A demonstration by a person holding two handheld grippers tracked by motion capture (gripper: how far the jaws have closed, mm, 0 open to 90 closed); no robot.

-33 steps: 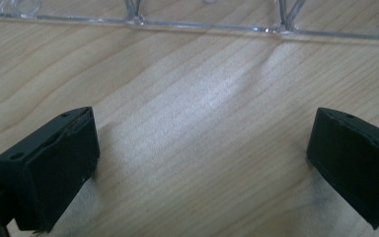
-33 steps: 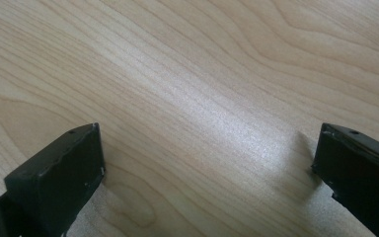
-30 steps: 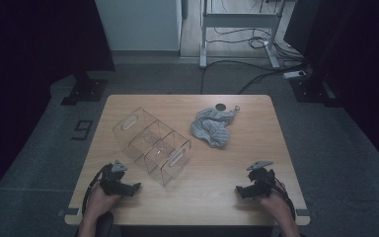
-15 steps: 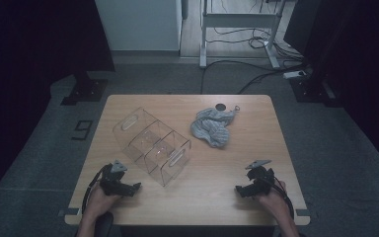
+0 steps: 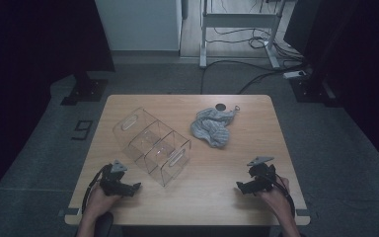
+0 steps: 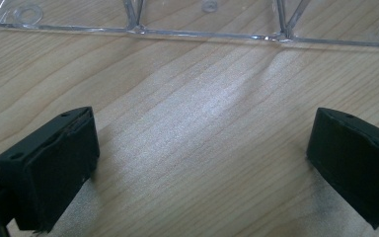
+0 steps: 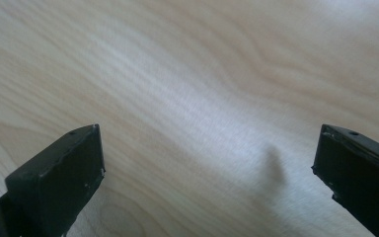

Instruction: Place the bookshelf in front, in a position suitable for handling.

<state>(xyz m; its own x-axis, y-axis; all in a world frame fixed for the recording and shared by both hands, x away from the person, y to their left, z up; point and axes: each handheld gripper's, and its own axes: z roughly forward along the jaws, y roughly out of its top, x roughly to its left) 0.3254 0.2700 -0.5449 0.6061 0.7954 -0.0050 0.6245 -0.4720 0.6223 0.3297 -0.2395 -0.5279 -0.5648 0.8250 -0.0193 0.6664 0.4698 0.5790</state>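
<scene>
High view first: your two hands rest at the near edge of the wooden table [image 5: 187,207], one at each corner, so the middle stays free for the work. Your left gripper [image 5: 137,186] lies low on the near left with its jaws pointing right, just beside the clear divided organizer [image 5: 150,144] — the nearest thing to it, set at a slant across the left half. Your right gripper [image 5: 239,186] lies on the near right, jaws pointing left toward the centre. The crumpled grey cloth [image 5: 211,127] sits far right of the organizer, well apart from both grippers, with a small dark disc [image 5: 220,106] just beyond it.

Left gripper view: your left gripper [image 6: 197,163] has its jaws spread wide with nothing between them but bare wood; the organizer's clear base rim [image 6: 187,33] runs across the far side — close ahead, not touched.

Right gripper view: your right gripper [image 7: 207,168] is likewise spread wide and empty, tilted down at bare tabletop. Both wrists look relaxed, as I judge it — a ready pose.
</scene>
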